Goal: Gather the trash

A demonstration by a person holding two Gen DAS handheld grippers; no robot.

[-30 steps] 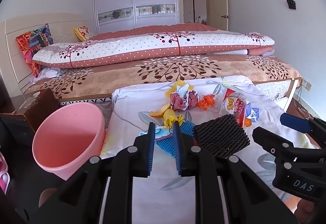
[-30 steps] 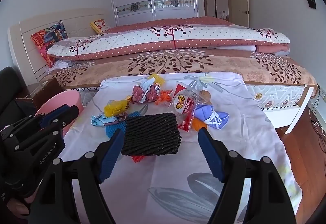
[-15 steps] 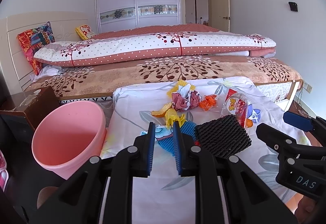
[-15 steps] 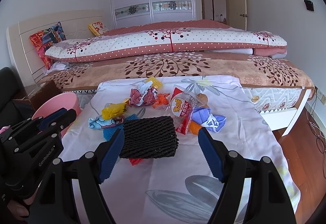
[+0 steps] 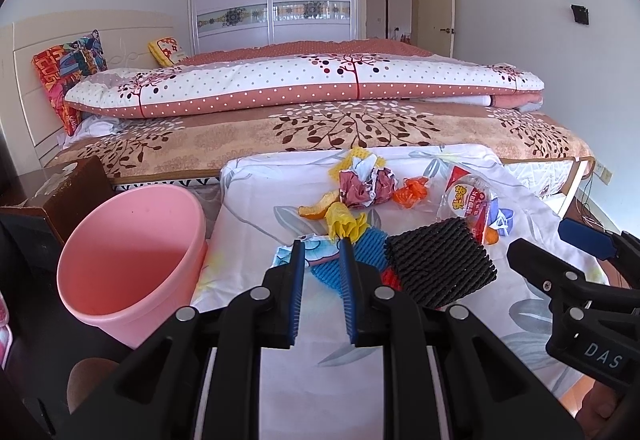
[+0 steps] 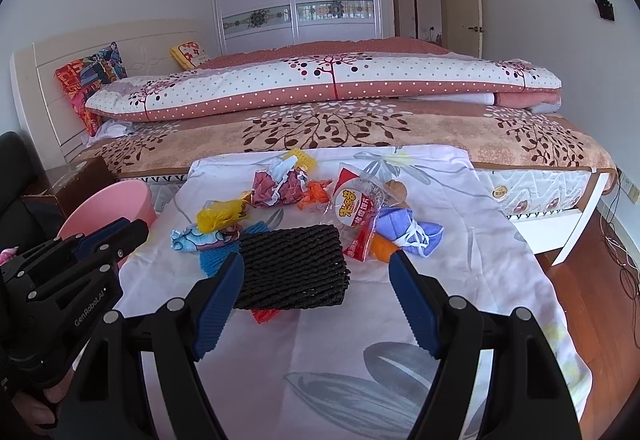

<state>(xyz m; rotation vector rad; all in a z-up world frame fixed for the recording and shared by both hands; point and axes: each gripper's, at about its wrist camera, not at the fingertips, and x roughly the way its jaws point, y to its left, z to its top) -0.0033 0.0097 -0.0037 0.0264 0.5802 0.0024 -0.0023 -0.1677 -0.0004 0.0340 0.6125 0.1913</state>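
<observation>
Trash lies piled on a table covered with a flowered white cloth [image 6: 360,340]: a black foam net [image 6: 290,266] [image 5: 440,264], a red and clear snack wrapper [image 6: 354,207], crumpled maroon paper [image 6: 278,185], a yellow bag [image 5: 344,224], an orange scrap [image 5: 410,191], a blue face mask [image 6: 404,234] and a blue foam net [image 5: 366,248]. My left gripper [image 5: 322,246] hovers before the blue net, a narrow gap between its pads and nothing in it. My right gripper [image 6: 316,260] stands wide open just short of the black net, touching nothing.
A pink bucket [image 5: 120,312] stands on the floor at the table's left edge, beside a dark brown bedside cabinet [image 5: 72,191]. A bed with folded quilts [image 5: 320,91] runs behind the table. Wooden floor and cables [image 6: 616,260] show on the right.
</observation>
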